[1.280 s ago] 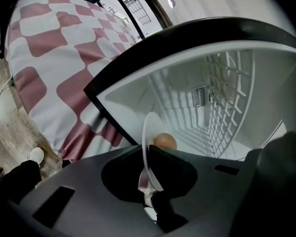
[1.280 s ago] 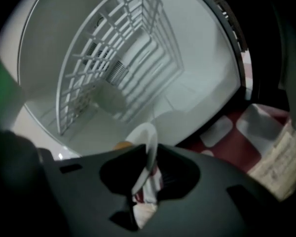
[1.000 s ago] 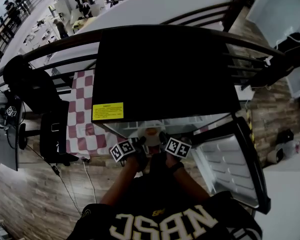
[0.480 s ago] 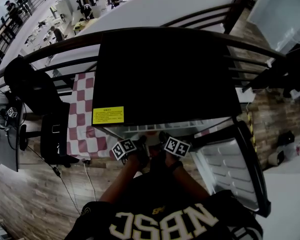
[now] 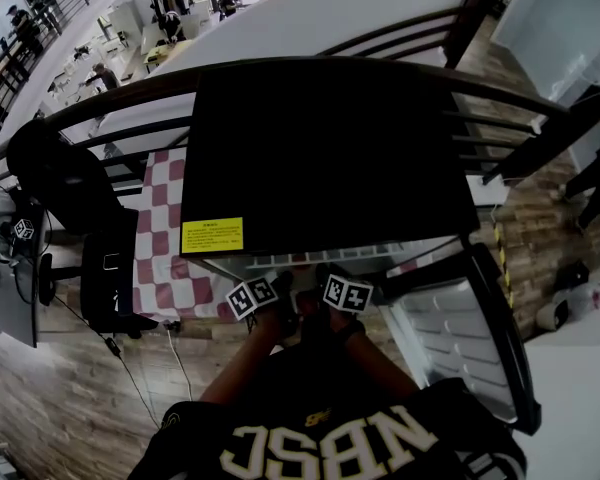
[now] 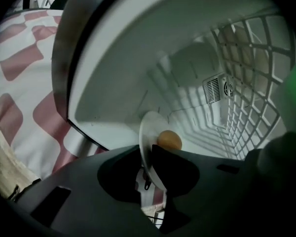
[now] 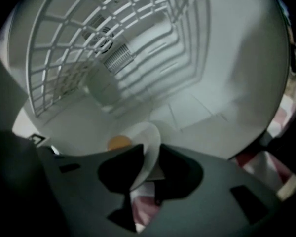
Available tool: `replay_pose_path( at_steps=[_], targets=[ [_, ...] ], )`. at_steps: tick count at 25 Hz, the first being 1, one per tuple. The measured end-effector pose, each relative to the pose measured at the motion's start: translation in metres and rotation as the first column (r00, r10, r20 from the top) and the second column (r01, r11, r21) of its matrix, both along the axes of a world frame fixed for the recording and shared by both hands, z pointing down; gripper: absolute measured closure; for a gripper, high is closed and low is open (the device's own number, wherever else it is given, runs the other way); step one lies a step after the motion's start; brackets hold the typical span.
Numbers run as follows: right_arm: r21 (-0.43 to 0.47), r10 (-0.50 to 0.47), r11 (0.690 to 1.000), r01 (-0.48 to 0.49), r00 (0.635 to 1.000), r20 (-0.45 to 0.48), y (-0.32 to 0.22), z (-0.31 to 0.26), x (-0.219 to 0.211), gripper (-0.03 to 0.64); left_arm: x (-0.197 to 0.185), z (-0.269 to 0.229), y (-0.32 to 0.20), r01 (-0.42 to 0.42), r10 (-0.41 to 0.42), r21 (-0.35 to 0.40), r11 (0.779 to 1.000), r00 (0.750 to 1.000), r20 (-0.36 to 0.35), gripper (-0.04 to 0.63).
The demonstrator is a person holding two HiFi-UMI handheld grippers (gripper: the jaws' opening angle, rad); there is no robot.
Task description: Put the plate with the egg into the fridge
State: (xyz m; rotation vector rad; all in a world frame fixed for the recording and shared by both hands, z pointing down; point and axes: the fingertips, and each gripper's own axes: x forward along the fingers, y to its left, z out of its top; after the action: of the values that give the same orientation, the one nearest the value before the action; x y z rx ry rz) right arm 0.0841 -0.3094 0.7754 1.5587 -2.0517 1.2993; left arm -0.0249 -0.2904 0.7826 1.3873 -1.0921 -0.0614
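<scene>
A white plate point(image 6: 147, 132) with a brown egg point(image 6: 169, 140) on it is inside the white fridge compartment point(image 6: 187, 83), low over its floor. In the right gripper view the plate point(image 7: 145, 142) and the egg point(image 7: 119, 142) appear again. My left gripper point(image 6: 147, 164) has one side of the plate's rim between its jaws and my right gripper point(image 7: 150, 164) the opposite side. Both pairs of jaws have just been opening and look loosened round the rim. In the head view both grippers point(image 5: 278, 293) point(image 5: 323, 286) reach under the fridge's black top point(image 5: 330, 148), which hides the plate.
A wire shelf point(image 6: 246, 83) spans the compartment above the plate, with a vent point(image 6: 217, 88) on the back wall. The fridge door point(image 5: 460, 328) stands open at the right. A red-checked cloth point(image 5: 165, 238) lies left of the fridge. A dark railing point(image 5: 500, 118) runs behind.
A second ago the plate and egg showed just ahead of the grippers in the head view; now they are hidden under the fridge top. The marker cubes have shifted slightly toward the fridge.
</scene>
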Motion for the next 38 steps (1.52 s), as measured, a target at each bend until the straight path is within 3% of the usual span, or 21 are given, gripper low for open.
replay_pose_path(
  at_steps=[5,9,18,23,30,34,38],
  targets=[
    [0.026,-0.088,0.995,0.092,0.988,-0.131,0.002,0.0,-0.004,0.495,-0.002,-0.003,0.002,-0.024,0.024,0.003,1.0,0.998,0.051,0.486],
    [0.036,-0.106,0.993,0.113,0.98,-0.167,0.002,0.0,-0.004,0.495,-0.002,-0.006,0.004,-0.081,0.079,0.009,0.997,0.99,0.115,0.418],
    [0.054,-0.088,0.993,0.103,0.969,-0.23,0.002,0.002,-0.002,0.497,-0.007,-0.01,0.015,-0.141,0.14,-0.008,0.99,0.979,0.148,0.35],
    [0.071,-0.069,0.994,0.086,0.974,-0.216,0.001,0.0,-0.003,0.489,-0.011,-0.016,0.024,-0.161,0.158,0.01,0.987,0.978,0.138,0.347],
    [0.131,0.035,0.991,-0.012,0.984,-0.173,0.002,-0.015,0.018,0.462,-0.019,-0.023,0.04,-0.196,0.189,0.04,0.98,0.972,0.141,0.347],
    [0.151,0.094,0.986,-0.075,0.988,-0.123,0.021,-0.023,0.024,0.462,-0.026,-0.027,0.052,-0.256,0.236,0.073,0.964,0.948,0.214,0.347],
    [0.16,0.13,0.981,-0.114,0.988,-0.089,0.05,-0.024,0.027,0.462,-0.027,-0.038,0.058,-0.338,0.277,0.158,0.928,0.907,0.318,0.348]
  ],
)
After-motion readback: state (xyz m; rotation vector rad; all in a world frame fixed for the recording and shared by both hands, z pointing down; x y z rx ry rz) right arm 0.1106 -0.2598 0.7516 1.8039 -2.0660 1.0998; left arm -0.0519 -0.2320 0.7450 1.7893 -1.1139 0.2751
